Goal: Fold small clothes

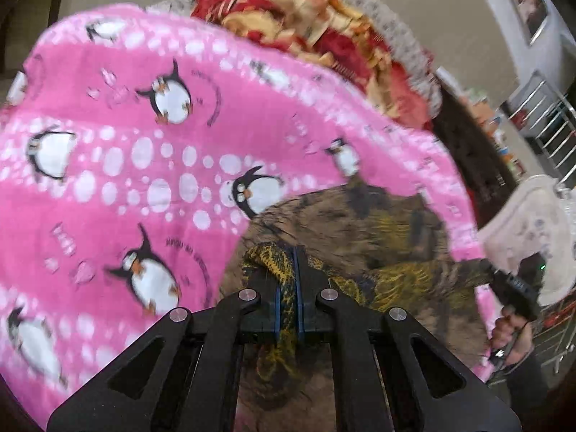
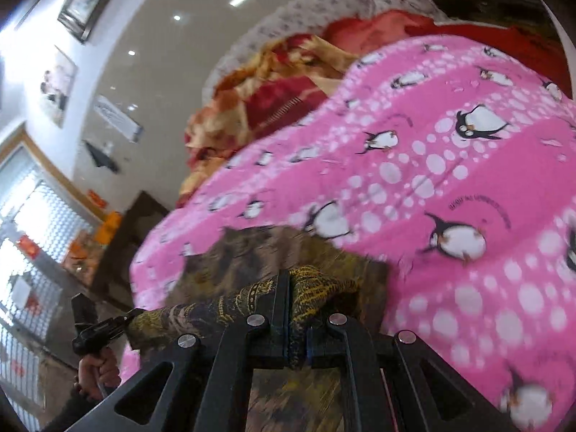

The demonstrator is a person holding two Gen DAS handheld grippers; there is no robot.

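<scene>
While both views are pretty blurry, you can still see that the left gripper (image 1: 294, 255) has its jaws pinched nearly together on a bunched edge of the brown and yellow patterned garment (image 1: 345, 223), with the cloth squeezed between the blue pads. Same deal on the other side: the right gripper (image 2: 289, 277) is clamped tight on another gathered bit of the same garment (image 2: 252, 252). The cloth stretches between the two, with the rest of it draped over a pink blanket (image 1: 126, 144) printed with penguins and white dots. From the left wrist view you can spot the right hand (image 1: 511, 334) gripping its handle off to the side, and the right wrist view shows the left hand (image 2: 97, 370) likewise. There's curved writing printed next to some penguins, but it's too smeared to read. A red and gold quilt (image 1: 306, 18) sits bunched beyond the pink one.
</scene>
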